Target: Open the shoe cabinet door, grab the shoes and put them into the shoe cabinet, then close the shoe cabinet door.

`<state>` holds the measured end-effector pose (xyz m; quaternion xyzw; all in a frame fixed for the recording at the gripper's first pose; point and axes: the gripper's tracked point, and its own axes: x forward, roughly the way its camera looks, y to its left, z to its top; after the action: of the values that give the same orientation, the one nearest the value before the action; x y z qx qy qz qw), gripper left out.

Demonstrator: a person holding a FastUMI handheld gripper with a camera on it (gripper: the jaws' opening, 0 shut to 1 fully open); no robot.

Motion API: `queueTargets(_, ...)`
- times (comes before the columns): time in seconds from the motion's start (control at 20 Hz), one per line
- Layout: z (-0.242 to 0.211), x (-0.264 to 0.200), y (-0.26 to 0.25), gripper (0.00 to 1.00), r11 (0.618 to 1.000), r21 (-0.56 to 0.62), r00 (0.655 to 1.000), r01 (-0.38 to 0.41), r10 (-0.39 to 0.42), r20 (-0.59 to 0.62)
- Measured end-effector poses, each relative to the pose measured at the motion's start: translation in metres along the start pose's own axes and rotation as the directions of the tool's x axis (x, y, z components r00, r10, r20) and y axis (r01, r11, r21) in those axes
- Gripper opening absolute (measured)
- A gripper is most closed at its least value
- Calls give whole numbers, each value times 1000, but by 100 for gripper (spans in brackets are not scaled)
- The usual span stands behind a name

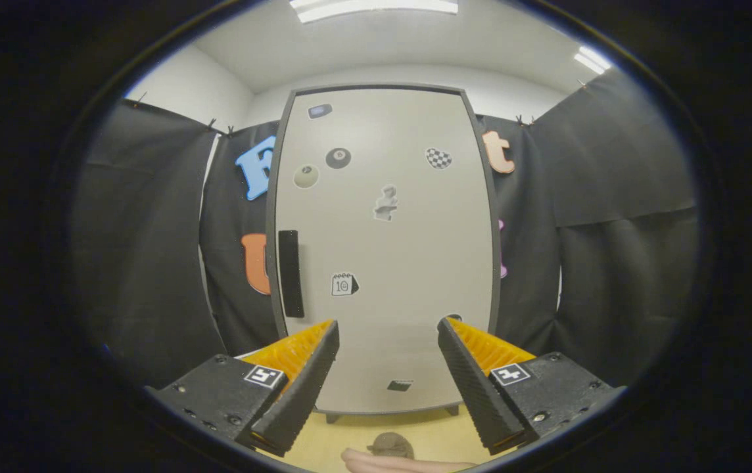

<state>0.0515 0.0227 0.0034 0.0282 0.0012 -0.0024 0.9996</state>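
Observation:
A tall pale shoe cabinet (pixel 386 263) with a dark frame stands straight ahead, its door shut. A black vertical handle (pixel 290 272) sits on the door's left side, and several small stickers dot the door. My gripper (pixel 388 328) is open and holds nothing, its fingers spread wide in front of the lower part of the door, some way back from it. On the floor below and between the fingers lies a pinkish-tan shoe (pixel 392 456), partly cut off, with a brownish part on top.
Black cloth walls (pixel 619 249) close in the booth on both sides of the cabinet. The floor (pixel 363 437) in front of the cabinet is yellowish wood. The cabinet stands on short dark feet (pixel 332 418).

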Motion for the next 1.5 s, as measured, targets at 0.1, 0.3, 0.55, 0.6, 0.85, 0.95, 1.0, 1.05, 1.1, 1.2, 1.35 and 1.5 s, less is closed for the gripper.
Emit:
queueTargets(0.1, 1, 18, 9, 99, 1000, -5, 1000, -10, 10, 8)
queueTargets(0.3, 4, 60, 50, 99, 988, 30, 988, -152, 152, -3)
queueTargets(0.55, 9, 95, 93, 99, 959, 32, 959, -280, 281, -28)
queueTargets(0.6, 10, 97, 106, 99, 949, 21, 949, -314, 314, -32)
queueTargets(0.85, 4, 119, 129, 98, 963, 5, 959, -270, 269, -93)
queueTargets(0.95, 2, 129, 133, 98, 969, 9, 964, -246, 246, -96)
queueTargets(1.0, 0, 133, 139, 94, 968, 13, 962, -250, 250, -110)
queueTargets(1.05, -3, 137, 140, 85, 969, 14, 961, -245, 245, -125)
queueTargets(1.1, -4, 142, 139, 81, 973, 10, 965, -230, 229, -129)
queueTargets(1.2, -9, 150, 136, 74, 980, 20, 969, -198, 198, -148)
queueTargets(1.35, -5, 149, 134, 50, 985, 46, 976, -164, 169, -141)
queueTargets(1.5, -9, 151, 133, 38, 987, -7, 975, -158, 155, -161)
